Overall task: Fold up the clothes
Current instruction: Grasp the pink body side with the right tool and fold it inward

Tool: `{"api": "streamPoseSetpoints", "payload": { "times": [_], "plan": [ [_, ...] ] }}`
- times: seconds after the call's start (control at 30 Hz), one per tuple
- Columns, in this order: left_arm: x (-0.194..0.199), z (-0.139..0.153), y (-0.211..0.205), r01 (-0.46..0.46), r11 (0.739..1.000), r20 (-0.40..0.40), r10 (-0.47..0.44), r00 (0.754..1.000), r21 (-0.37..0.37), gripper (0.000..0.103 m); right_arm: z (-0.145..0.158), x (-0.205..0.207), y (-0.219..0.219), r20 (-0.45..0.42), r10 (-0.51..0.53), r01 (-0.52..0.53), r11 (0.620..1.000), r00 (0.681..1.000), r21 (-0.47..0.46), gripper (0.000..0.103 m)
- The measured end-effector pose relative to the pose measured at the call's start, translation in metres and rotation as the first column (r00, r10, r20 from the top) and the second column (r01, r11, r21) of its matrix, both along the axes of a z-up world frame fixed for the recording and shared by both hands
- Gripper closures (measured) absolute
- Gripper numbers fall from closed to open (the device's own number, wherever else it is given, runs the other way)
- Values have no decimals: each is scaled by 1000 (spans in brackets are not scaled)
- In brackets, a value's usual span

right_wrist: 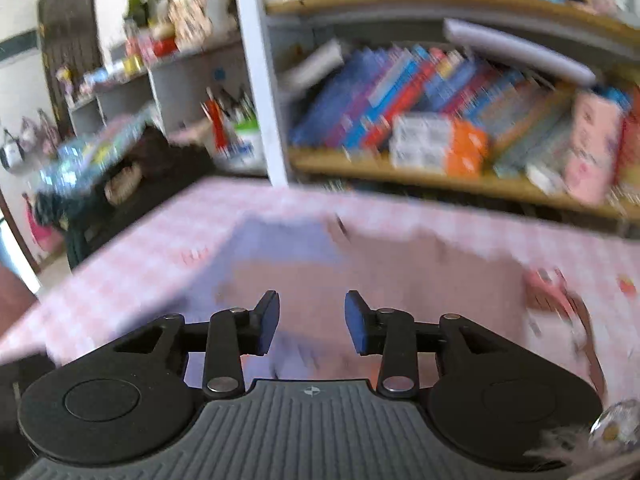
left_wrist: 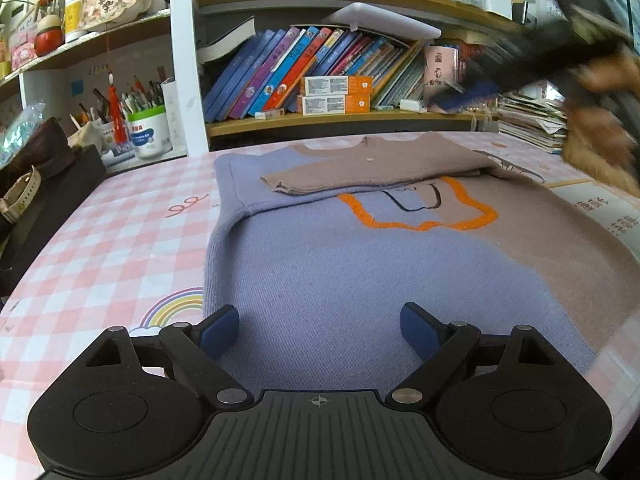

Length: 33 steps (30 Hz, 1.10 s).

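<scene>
Sweater of lilac and tan knit with orange outline (left_wrist: 360, 248) flat on pink checked worktop (left_wrist: 120, 240), tan sleeve folded across its top, left gripper (left_wrist: 320, 330) wide apart above hem, right wrist view blurred, right gripper (right_wrist: 311, 322) partly apart, empty, over the sweater (right_wrist: 380, 276).

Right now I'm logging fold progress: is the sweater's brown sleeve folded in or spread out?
Folded in: the brown sleeve lies across the sweater chest, above the orange outline.
</scene>
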<state>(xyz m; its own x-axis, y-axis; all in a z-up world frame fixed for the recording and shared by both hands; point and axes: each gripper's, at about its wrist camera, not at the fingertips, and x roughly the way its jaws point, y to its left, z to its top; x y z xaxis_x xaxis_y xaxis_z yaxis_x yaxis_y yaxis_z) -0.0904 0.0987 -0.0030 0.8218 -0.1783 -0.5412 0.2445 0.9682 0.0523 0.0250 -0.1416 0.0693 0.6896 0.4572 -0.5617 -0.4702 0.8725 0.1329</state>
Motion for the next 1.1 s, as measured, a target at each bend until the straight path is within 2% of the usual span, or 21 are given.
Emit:
{"api": "streamPoseSetpoints", "payload": {
  "times": [0.13,0.23,0.3,0.37,0.4,0.53,0.73,0.9,0.97,1.03,1.07,1.1],
  "plan": [
    [-12,4,7,-23,999,74,25,997,-31,13,-17,-54,-40,0,-78,78,995,997,-67,69],
    [-20,10,19,-66,995,78,72,994,-80,13,-26,-96,-71,2,-133,132,988,991,-83,68],
    [-24,14,27,-97,990,79,105,991,-98,14,-33,-114,-89,-40,-170,167,983,985,-71,65],
    [-27,19,32,-137,987,76,143,987,-85,17,-41,-129,-103,-79,-191,188,981,978,-53,63],
    [-29,21,34,-150,985,76,157,985,-82,24,-45,-135,-107,-86,-196,192,980,977,-48,62],
    [-44,33,41,-180,978,90,189,978,-107,54,-57,-148,-116,-110,-216,217,976,970,-3,62],
    [-53,29,54,-241,964,10,243,970,-112,54,-66,-152,-117,-119,-226,228,974,967,8,62],
    [-52,21,57,-246,955,-47,241,969,-167,56,-69,-153,-119,-121,-215,220,975,969,31,62],
    [-48,17,55,-242,954,-67,233,970,-176,56,-69,-154,-118,-118,-203,208,978,972,32,75],
    [-45,12,53,-237,954,-87,225,971,-184,56,-69,-153,-114,-112,-190,194,981,975,24,80],
    [-43,10,52,-235,953,-97,221,971,-189,58,-69,-153,-113,-107,-186,189,982,977,19,85],
    [-41,9,52,-236,951,-104,219,970,-202,66,-70,-152,-112,-104,-182,185,983,978,17,87]
  ]
}}
